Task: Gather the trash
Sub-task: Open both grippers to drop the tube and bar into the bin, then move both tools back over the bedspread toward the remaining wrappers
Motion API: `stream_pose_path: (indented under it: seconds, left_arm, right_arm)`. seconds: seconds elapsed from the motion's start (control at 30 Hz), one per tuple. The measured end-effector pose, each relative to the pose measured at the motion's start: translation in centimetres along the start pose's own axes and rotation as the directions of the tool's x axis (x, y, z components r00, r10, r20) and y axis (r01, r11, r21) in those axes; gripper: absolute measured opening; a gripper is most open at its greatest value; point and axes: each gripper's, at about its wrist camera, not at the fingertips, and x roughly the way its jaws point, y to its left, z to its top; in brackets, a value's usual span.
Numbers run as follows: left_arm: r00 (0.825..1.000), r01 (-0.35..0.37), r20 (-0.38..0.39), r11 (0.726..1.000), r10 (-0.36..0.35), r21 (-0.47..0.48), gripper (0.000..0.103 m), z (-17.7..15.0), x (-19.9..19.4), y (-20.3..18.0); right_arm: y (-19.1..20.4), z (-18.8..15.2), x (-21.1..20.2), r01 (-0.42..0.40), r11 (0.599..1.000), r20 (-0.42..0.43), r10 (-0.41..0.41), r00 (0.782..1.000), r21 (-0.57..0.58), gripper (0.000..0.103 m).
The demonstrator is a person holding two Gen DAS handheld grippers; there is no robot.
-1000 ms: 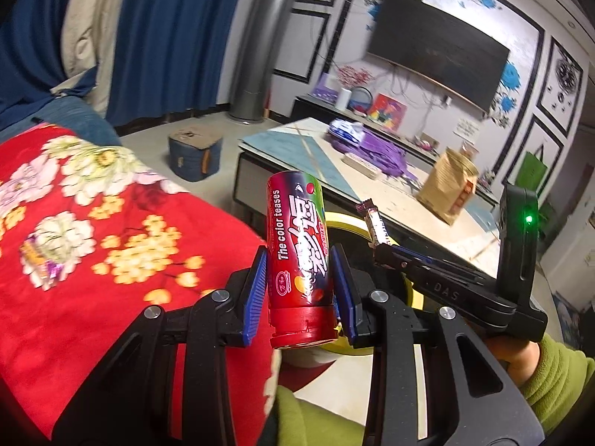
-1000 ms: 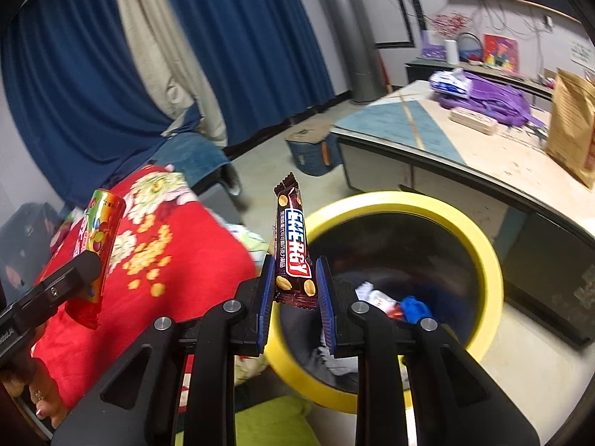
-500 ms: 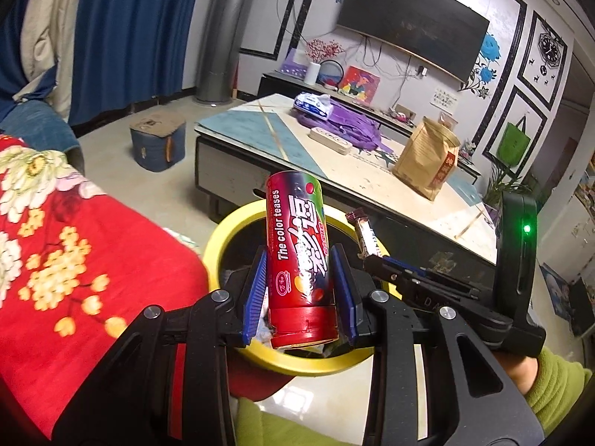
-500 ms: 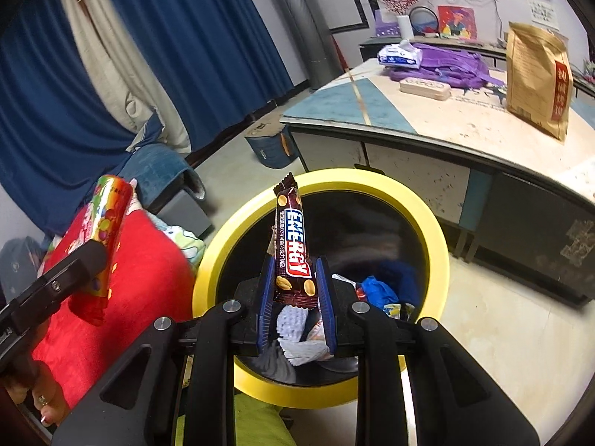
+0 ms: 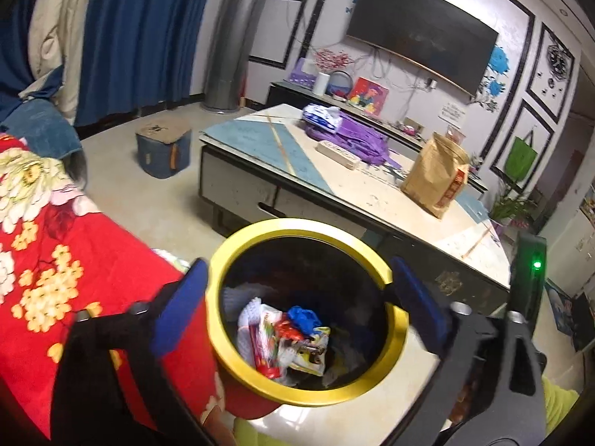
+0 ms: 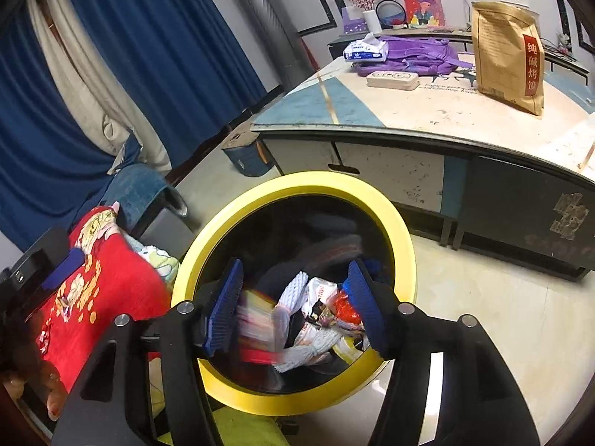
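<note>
A round bin with a yellow rim [image 5: 312, 227] [image 6: 327, 182] stands on the floor below both grippers. It holds wrappers, white paper and a blue scrap [image 5: 286, 338] [image 6: 316, 312]. My left gripper [image 5: 301, 308] is open wide and empty above the bin. My right gripper [image 6: 295, 304] is open and empty over the bin's mouth. A blurred red and yellow shape [image 6: 253, 319], likely the dropped candy tube or bar, lies in the bin by the right gripper's left finger.
A low table [image 5: 334, 193] [image 6: 427, 111] stands behind the bin with a brown paper bag [image 5: 435, 174], purple cloth [image 5: 353, 137] and a power strip [image 6: 392, 80]. A red floral blanket [image 5: 48, 260] lies to the left. A small blue stool [image 5: 163, 148] is on the floor.
Both grippers have opened over the bin. The red candy tube has left the left gripper and the energy bar has left the right gripper; both have gone into the bin.
</note>
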Motion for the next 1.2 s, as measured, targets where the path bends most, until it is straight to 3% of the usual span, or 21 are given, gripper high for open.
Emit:
stream_pose_path:
  seconds: [0.33,0.53,0.77,1.2]
  left_arm:
    - [0.995,-0.080,0.053,0.996,0.082,-0.051,0.092,0.0,-2.8,2.9]
    - [0.983,-0.147,0.105,0.987,0.153,-0.063,0.092,0.0,-5.3,4.7]
    - [0.961,-0.218,0.156,0.972,0.230,-0.089,0.092,-0.5,-8.1,6.8]
    - [0.903,-0.347,0.204,0.921,0.379,-0.175,0.092,-1.6,-13.4,12.0]
  right_arm:
    - [2.9,-0.1,-1.1,-0.036,0.996,0.055,0.040,0.998,-0.084,0.064]
    - [5.3,-0.1,-1.6,-0.075,0.988,0.062,0.084,0.995,-0.138,0.065]
    - [8.9,-0.7,-1.8,-0.130,0.967,0.049,0.144,0.988,-0.218,0.066]
    - [16.8,-2.6,-1.3,-0.253,0.898,-0.027,0.261,0.965,-0.360,0.070]
